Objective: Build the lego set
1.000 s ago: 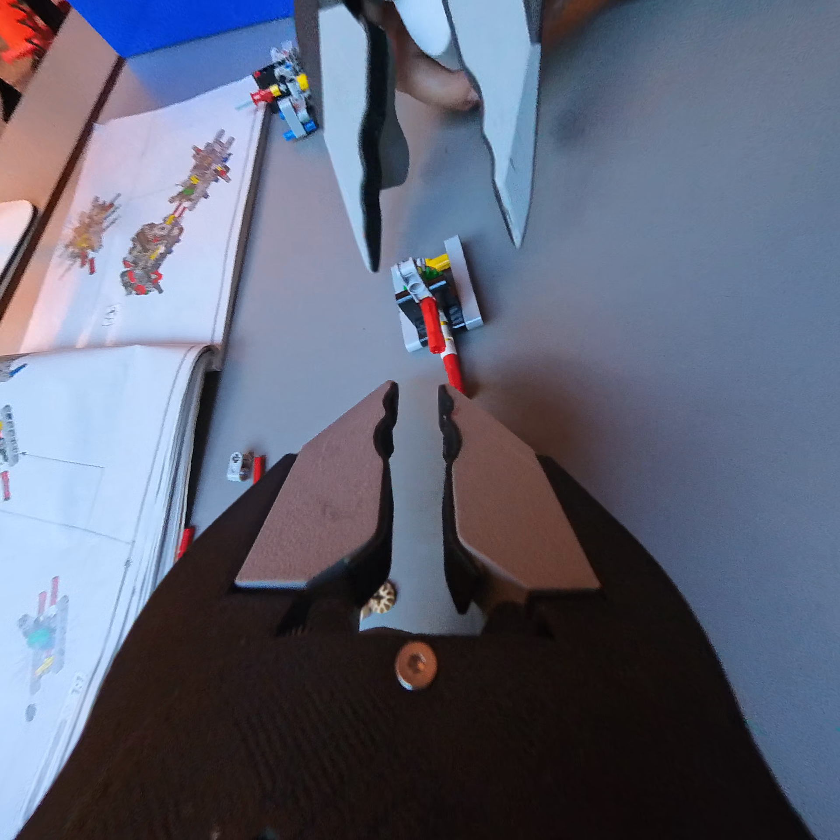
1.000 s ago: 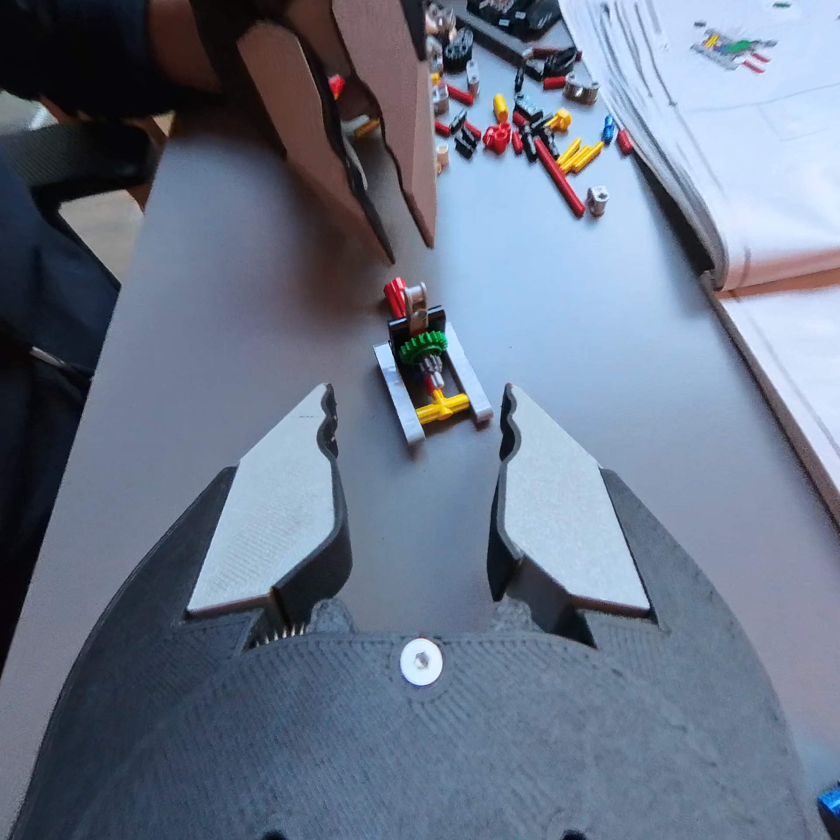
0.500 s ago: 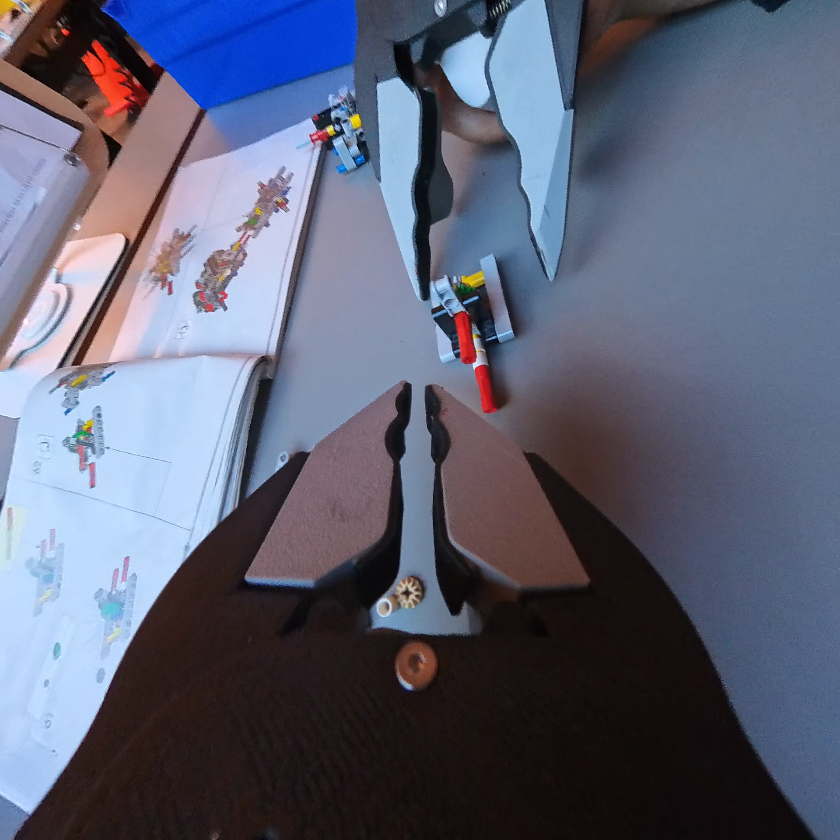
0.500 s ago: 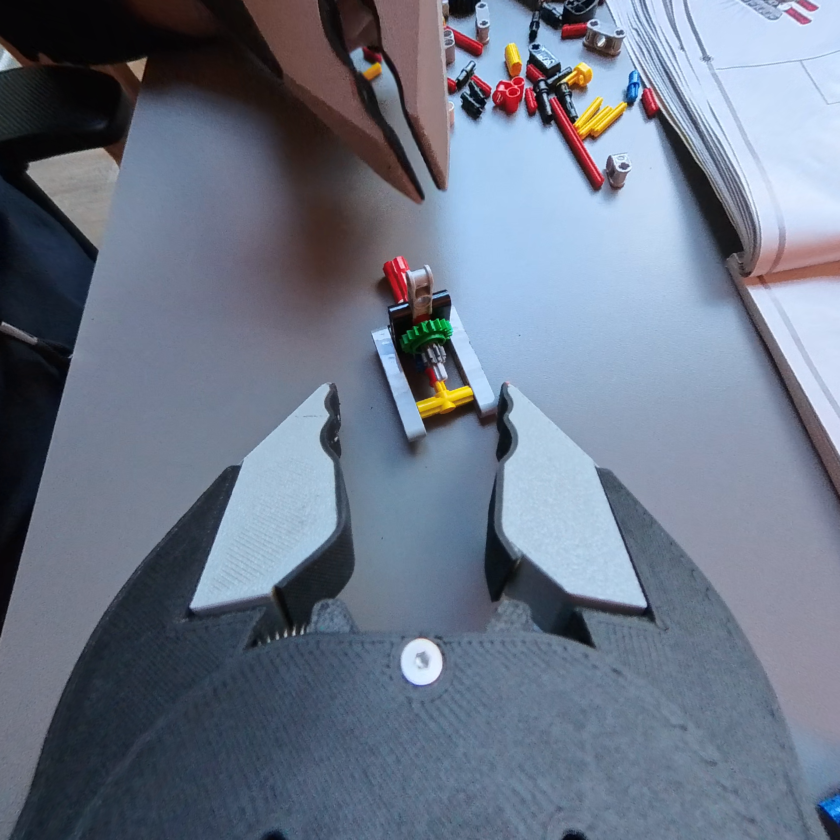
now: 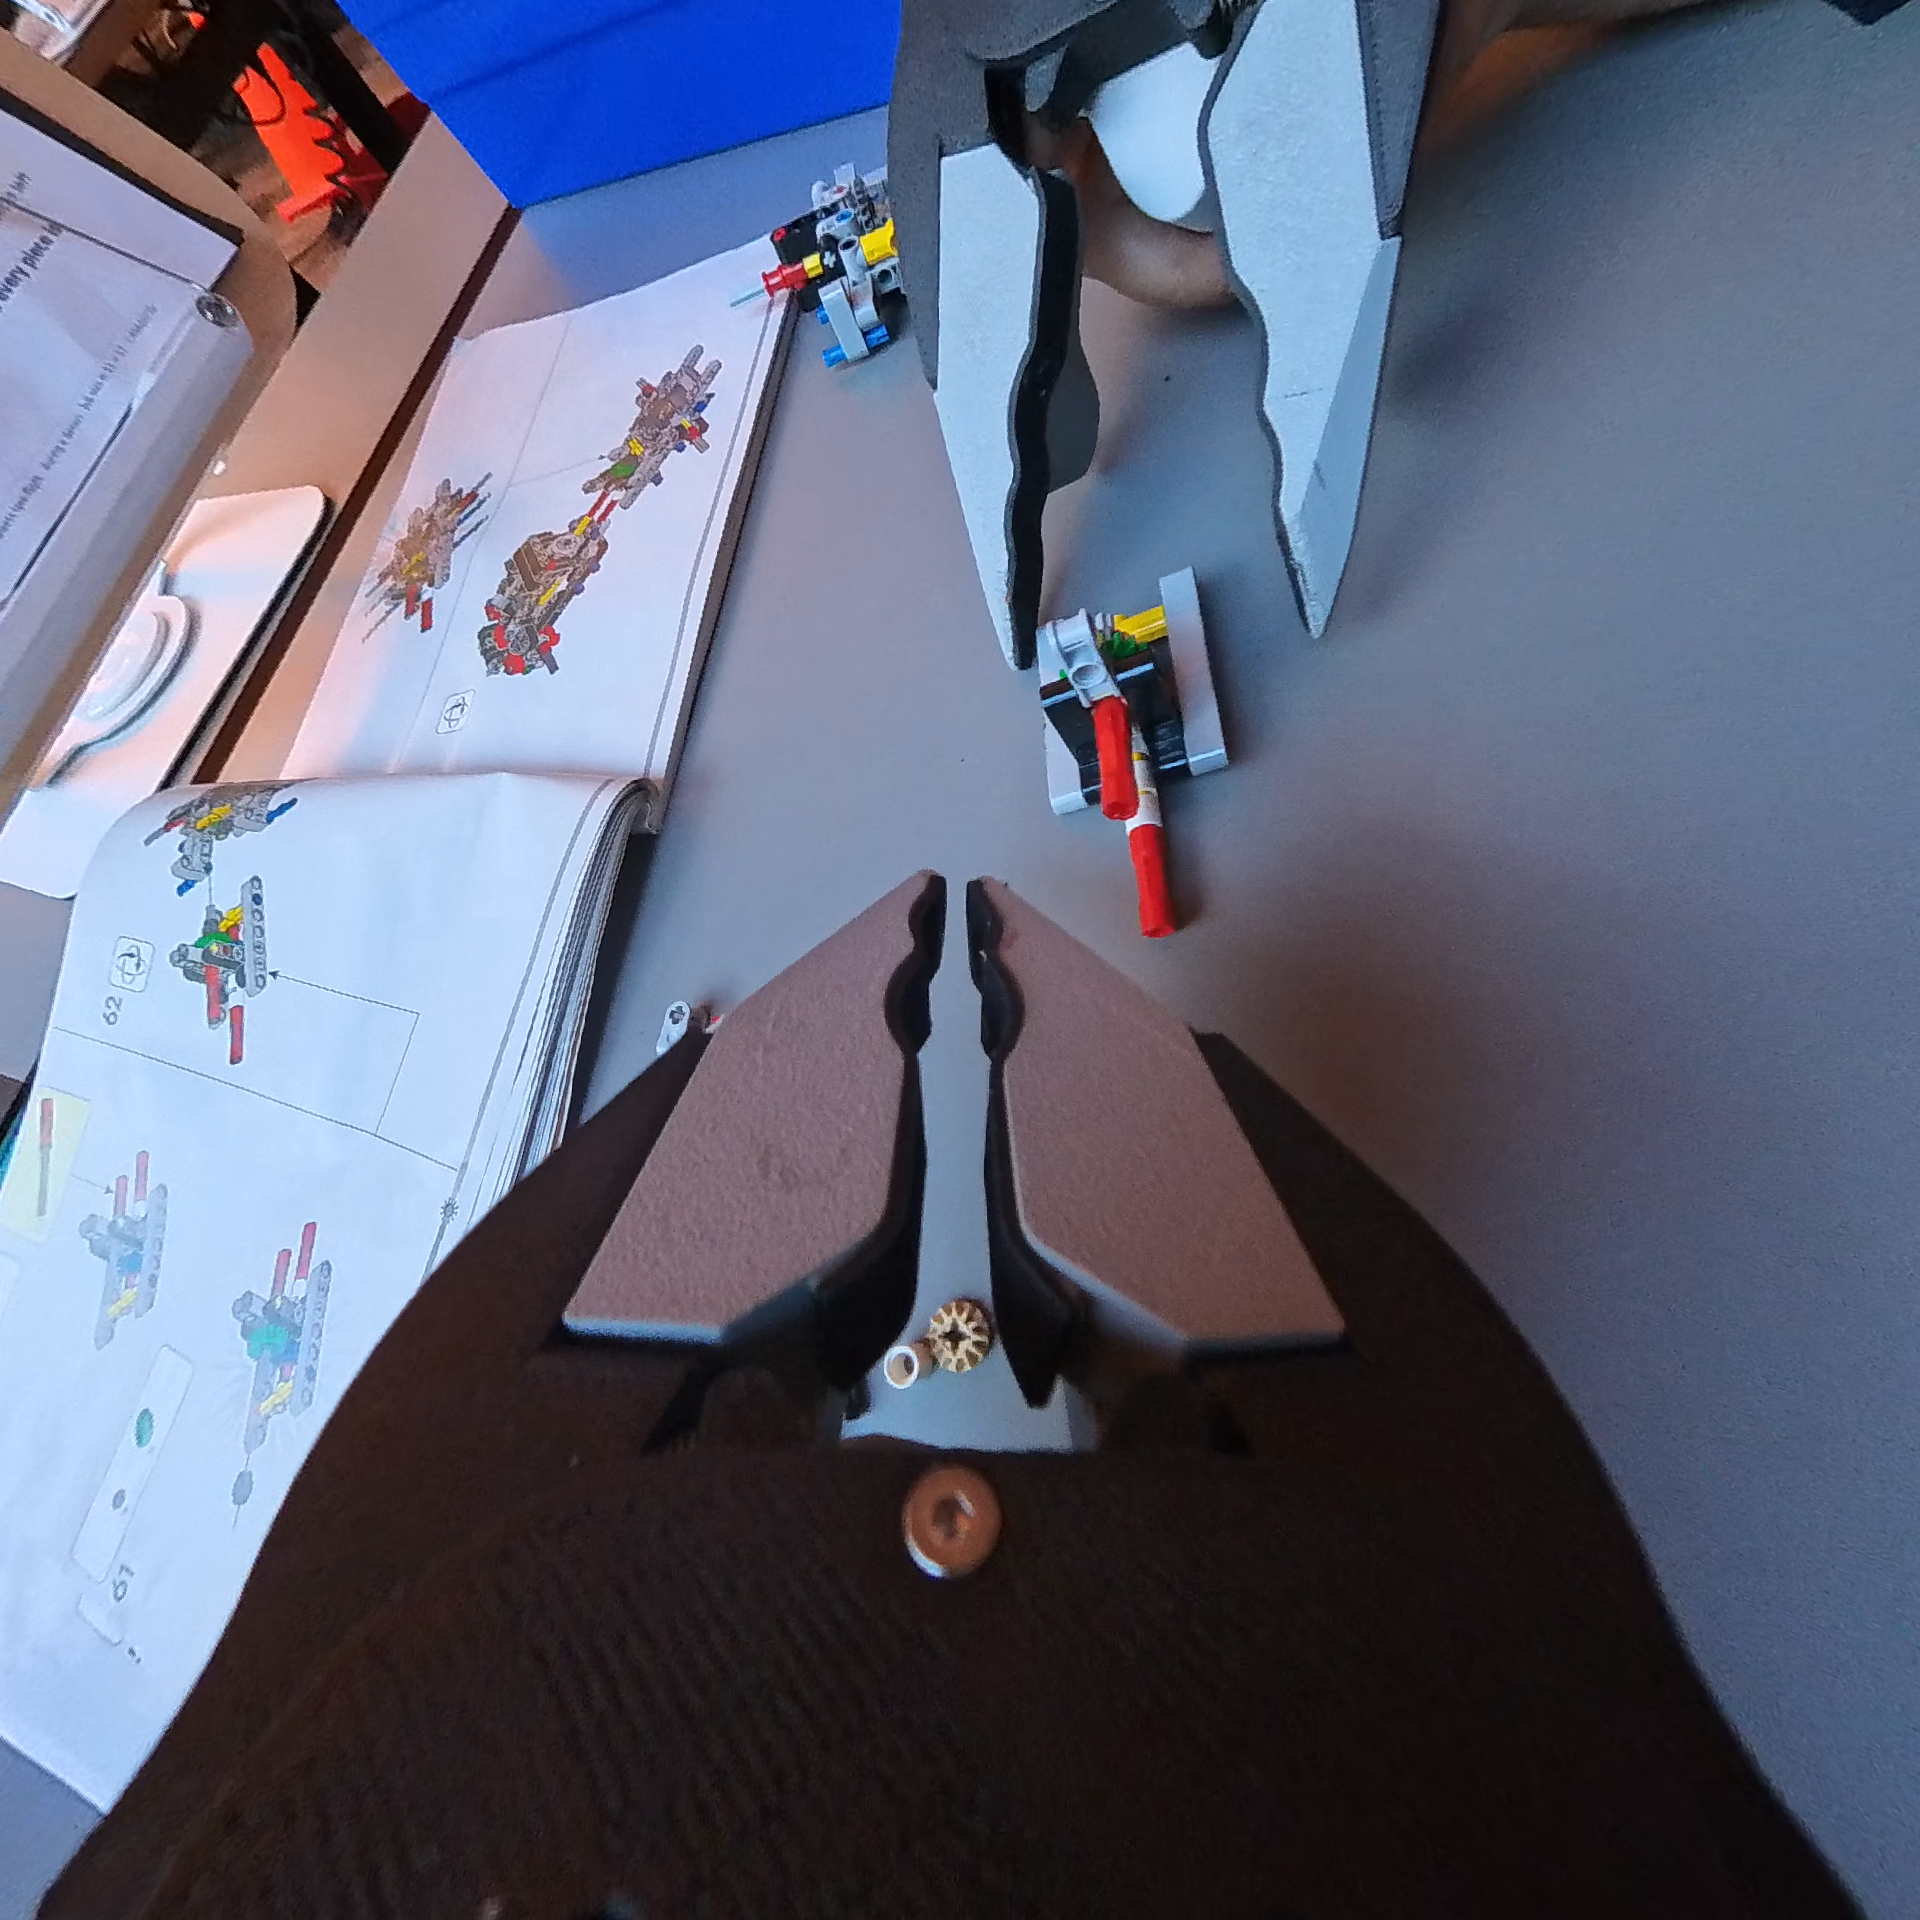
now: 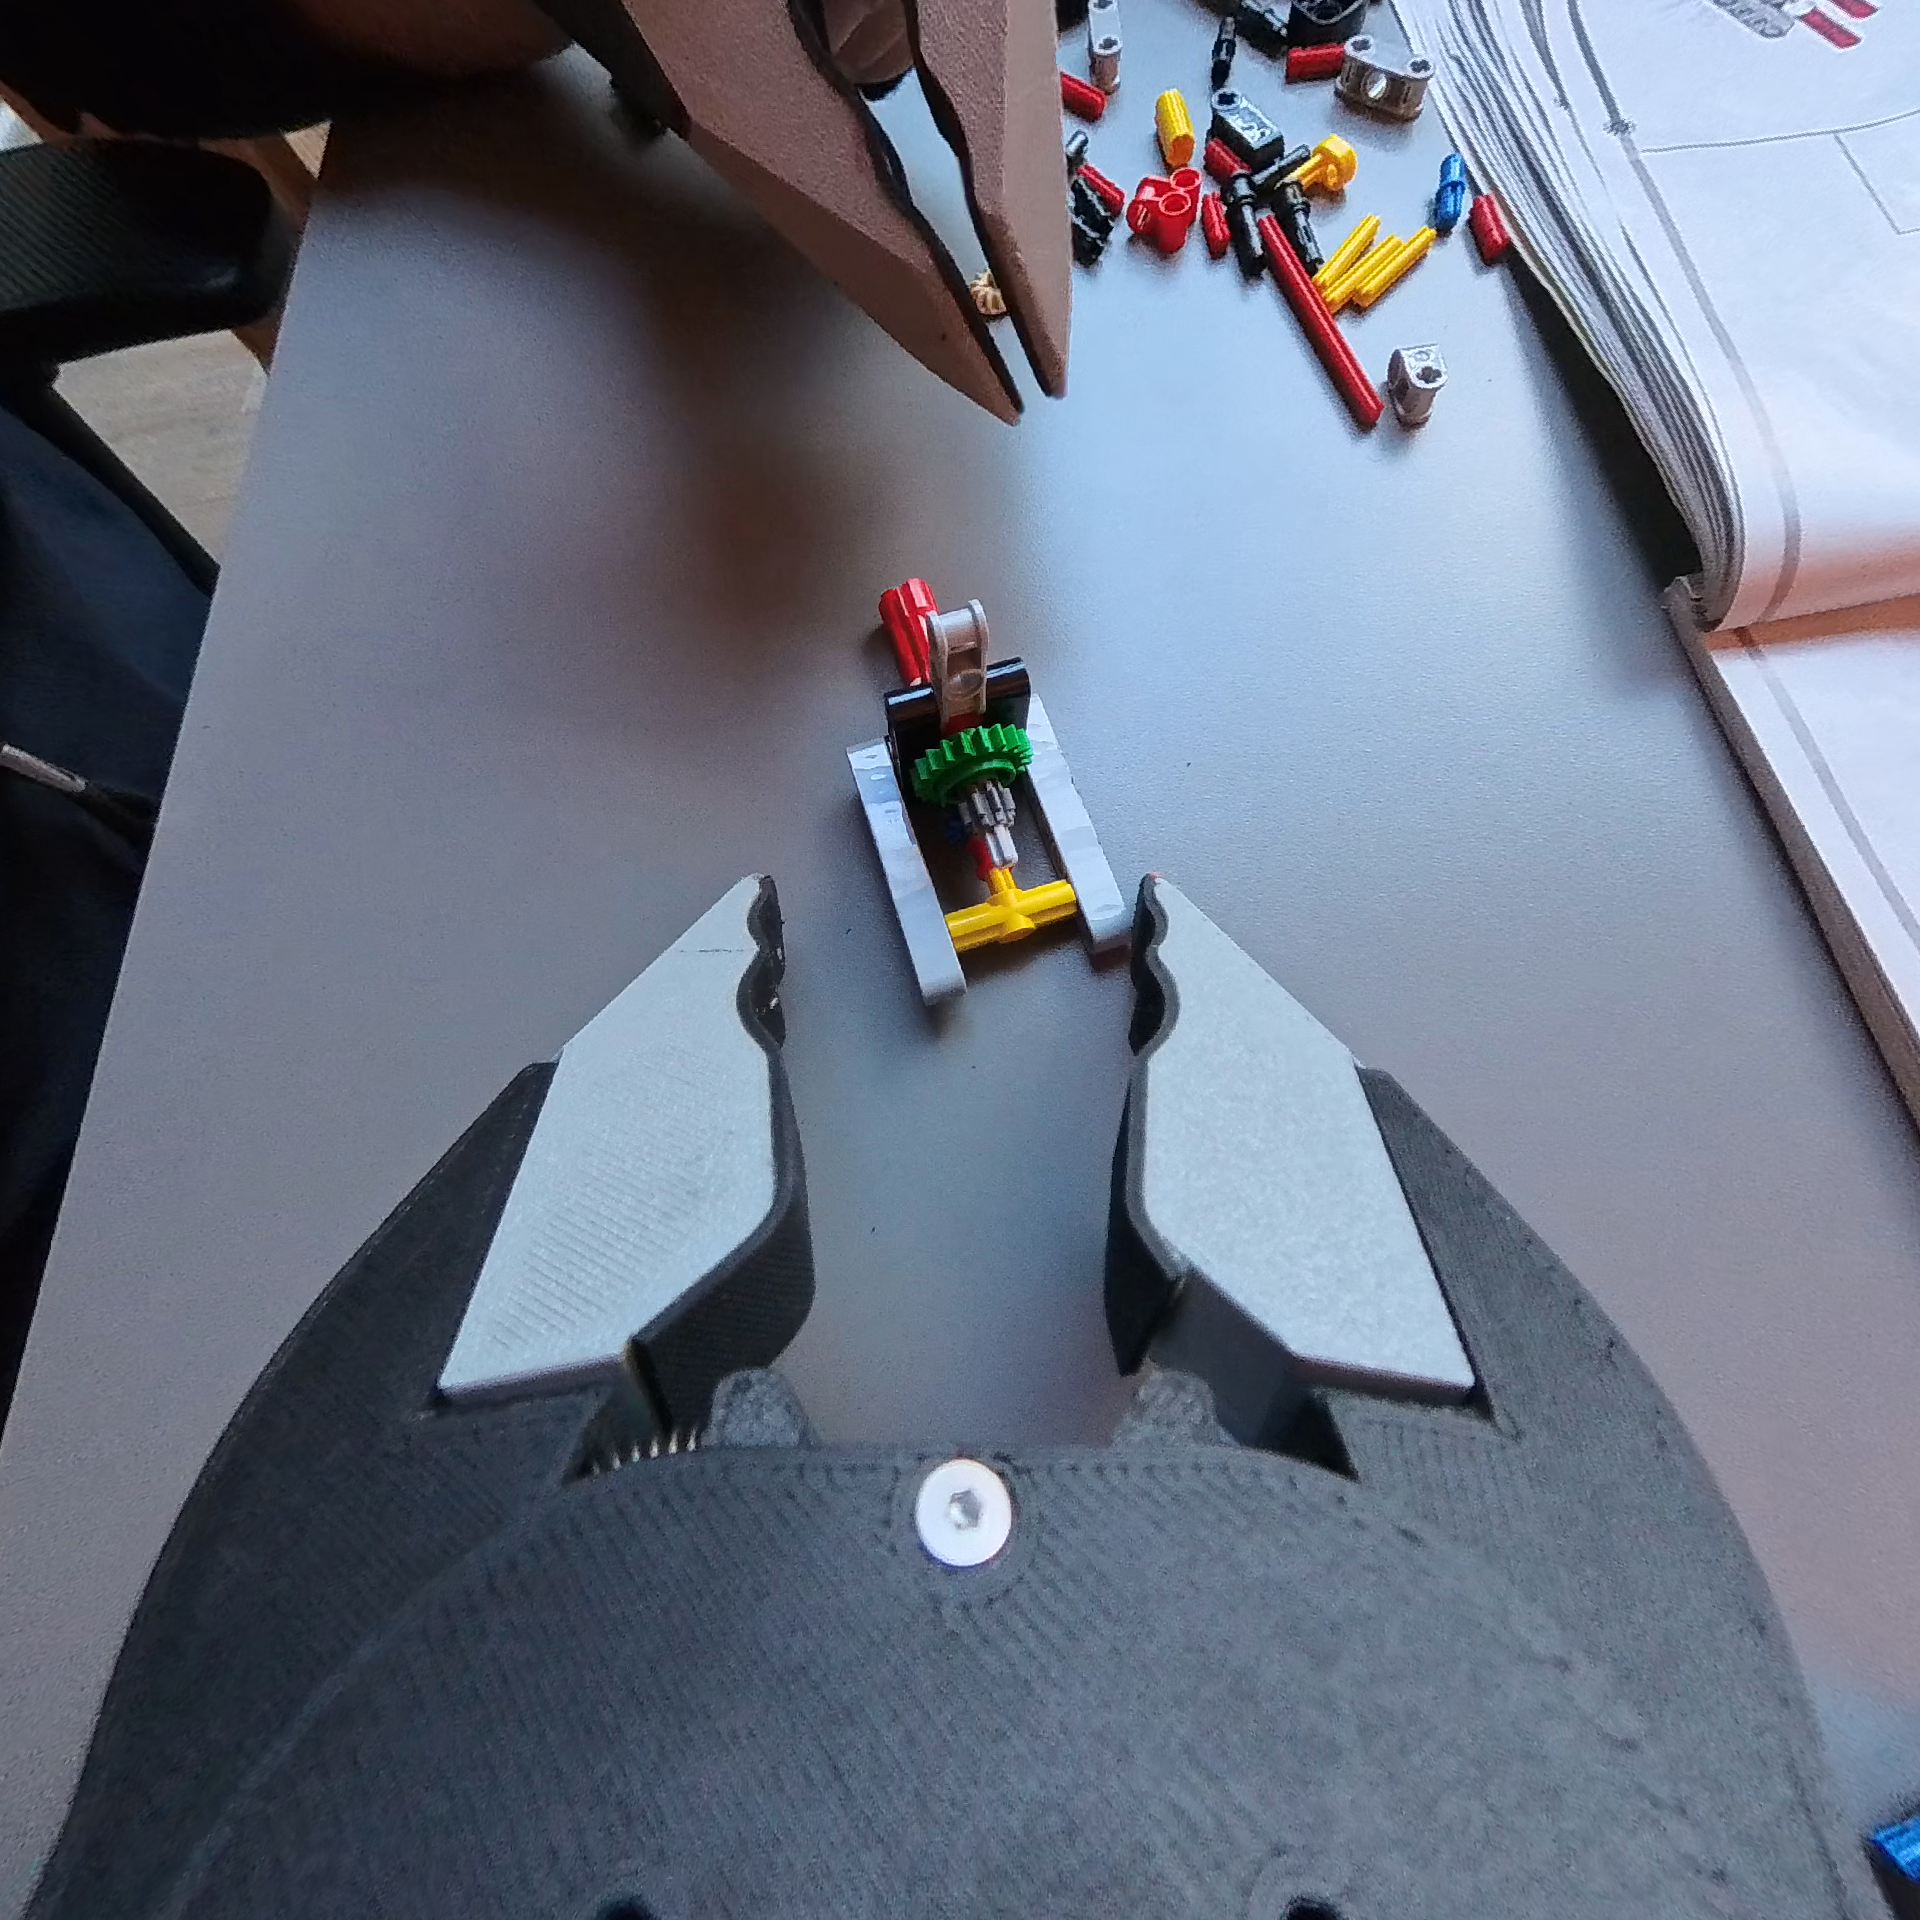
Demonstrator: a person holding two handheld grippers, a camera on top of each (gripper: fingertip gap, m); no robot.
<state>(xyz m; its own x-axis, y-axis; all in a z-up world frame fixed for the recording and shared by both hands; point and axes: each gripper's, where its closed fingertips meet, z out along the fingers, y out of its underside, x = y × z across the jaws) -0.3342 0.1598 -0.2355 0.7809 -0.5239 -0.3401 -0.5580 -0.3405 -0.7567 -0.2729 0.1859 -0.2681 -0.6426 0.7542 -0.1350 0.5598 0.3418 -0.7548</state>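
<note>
Jaws on the left gripper (image 5: 956, 894) sit basically together on nothing, while the right gripper (image 6: 951, 904) has its jaws wide apart, straddling the near end of the little gear assembly (image 6: 982, 821) lying on the grey surface (image 6: 520, 623), probably lining up.

Two wrist cams, opposed, low, near; both see brick assembly (image 5: 1132, 696) (image 6: 987, 821).

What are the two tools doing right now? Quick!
Left tool: closed, holding nothing.
Right tool: open, empty, near the small brick model.
</note>
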